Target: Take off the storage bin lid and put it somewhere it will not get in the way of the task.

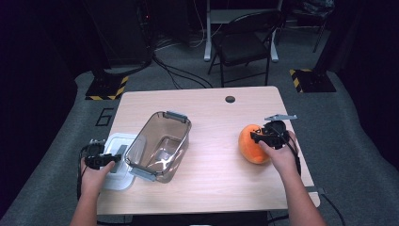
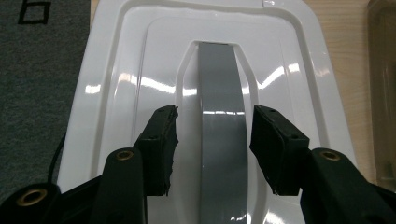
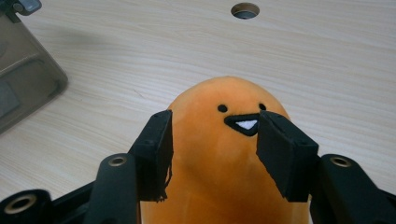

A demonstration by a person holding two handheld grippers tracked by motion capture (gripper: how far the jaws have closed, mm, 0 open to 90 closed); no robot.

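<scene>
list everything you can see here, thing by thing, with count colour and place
table: 1, light wood with a round hole near its far edge, centre
container: 1, clear smoky-grey plastic with grey latches, lidless, left-centre of the table
lid: 1, white with a grey handle, at the table's left edge beside the container
plush toy: 1, orange with a small black face, on the table's right side
folding chair: 1, black, on the floor beyond the table
hazard-striped bases: 2, yellow and black, on the floor at the far left and far right
left gripper: 1, black, open, jaws either side of the lid's handle
right gripper: 1, black, open, jaws either side of the plush toy
forearms: 2, entering from the bottom edge
</scene>
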